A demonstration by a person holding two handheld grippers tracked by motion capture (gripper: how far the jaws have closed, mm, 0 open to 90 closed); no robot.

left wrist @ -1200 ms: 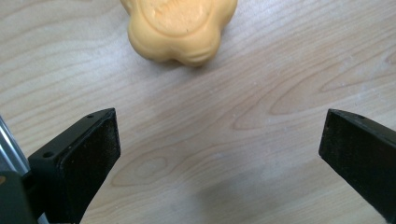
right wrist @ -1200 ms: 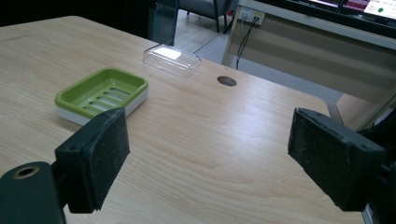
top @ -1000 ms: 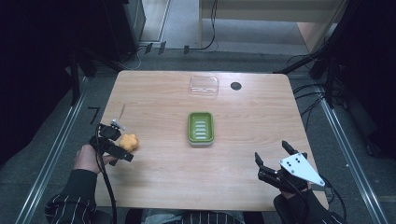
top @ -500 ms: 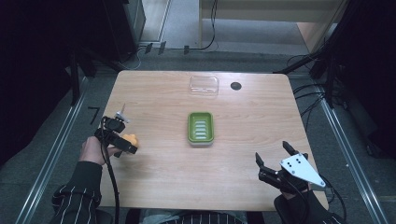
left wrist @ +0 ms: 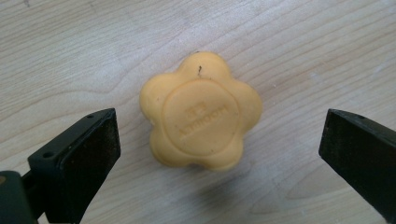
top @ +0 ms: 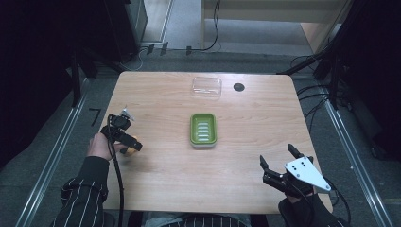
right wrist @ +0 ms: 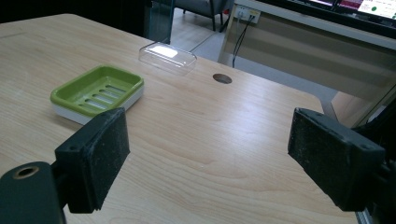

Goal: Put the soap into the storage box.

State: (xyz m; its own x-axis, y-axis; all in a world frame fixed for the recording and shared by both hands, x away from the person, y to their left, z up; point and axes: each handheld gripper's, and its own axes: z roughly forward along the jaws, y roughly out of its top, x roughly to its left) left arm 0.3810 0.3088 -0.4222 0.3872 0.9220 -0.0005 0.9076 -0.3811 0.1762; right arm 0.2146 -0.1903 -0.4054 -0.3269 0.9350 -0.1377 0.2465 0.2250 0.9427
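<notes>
Table point(top: 246, 142): pale wood grain, sitting on grey flooring with dark surroundings.
Soap dish point(top: 203, 130): green, lying near the table's middle.
Soap point(left wrist: 201, 122): orange flower shape, lying flat left of the dish.
Left gripper point(left wrist: 219, 140): hovering over the soap, jaws spread wide around it.
Right gripper point(top: 280, 165): jaws gaping wide, holding nothing, right of the dish.

Soap point(left wrist: 201, 123): yellow-orange, flower-shaped, one small dark fleck near an edge; embossed lettering, not legible. Soap dish point(top: 203, 130): green over a white base. Lid point(top: 206, 87): clear. Table point(top: 265, 123): pale wood grain. Sleeve point(top: 85, 198): dark with thin white stripes. Jaws black.
</notes>
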